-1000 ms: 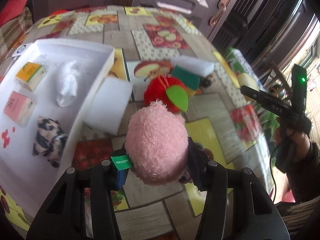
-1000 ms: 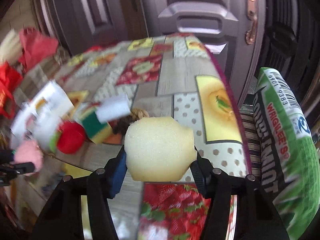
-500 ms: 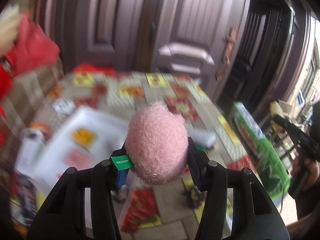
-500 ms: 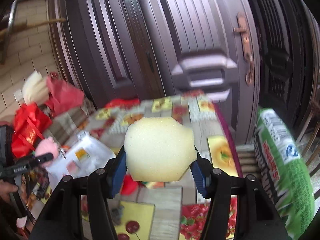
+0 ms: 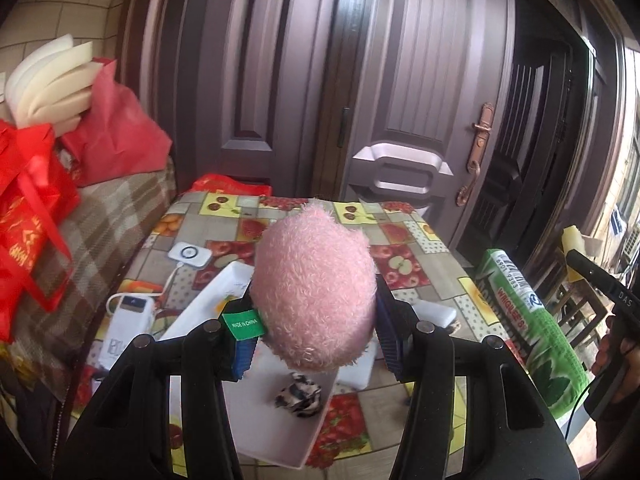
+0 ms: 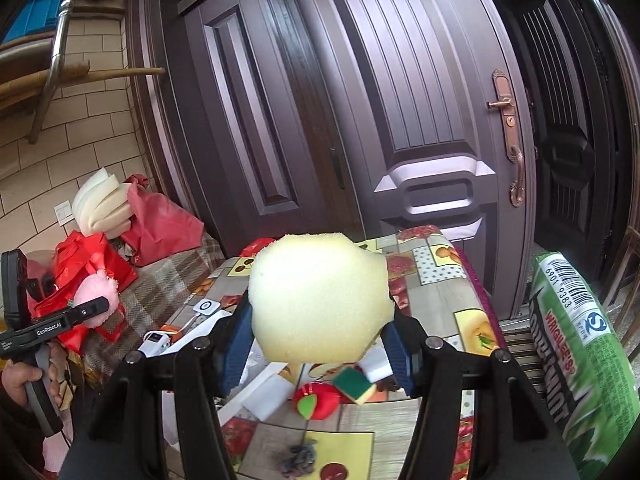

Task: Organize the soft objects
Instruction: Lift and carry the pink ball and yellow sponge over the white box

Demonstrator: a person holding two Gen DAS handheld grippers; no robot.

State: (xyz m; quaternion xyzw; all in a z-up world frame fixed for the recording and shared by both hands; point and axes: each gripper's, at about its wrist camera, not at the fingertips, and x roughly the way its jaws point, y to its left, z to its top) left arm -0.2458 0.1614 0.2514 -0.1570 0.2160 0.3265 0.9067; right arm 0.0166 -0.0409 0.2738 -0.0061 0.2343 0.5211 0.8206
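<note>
The left fingers (image 5: 316,326) grip the fluffy pink plush ball (image 5: 314,288); the right fingers (image 6: 318,346) clamp the pale yellow foam sponge (image 6: 318,300). Both now ride higher above the fruit-patterned worktop (image 5: 408,276), ready for the shallow white tray (image 5: 276,420).

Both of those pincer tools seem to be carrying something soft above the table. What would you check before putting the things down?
1. Left hand-held gripper pinching the pink plush toy firmly: ok.
2. Right hand-held gripper pinching the yellow sponge firmly: ok.
3. Bare floor left in the white tray beside the spotted cloth: ok.
4. Whole tray in sight: not ok, the plush toy hides its middle.
5. Red plush apple and green scrub sponge already put away: not ok, both lie on the table.
6. Which spot each item belongs in: cannot tell.
</note>
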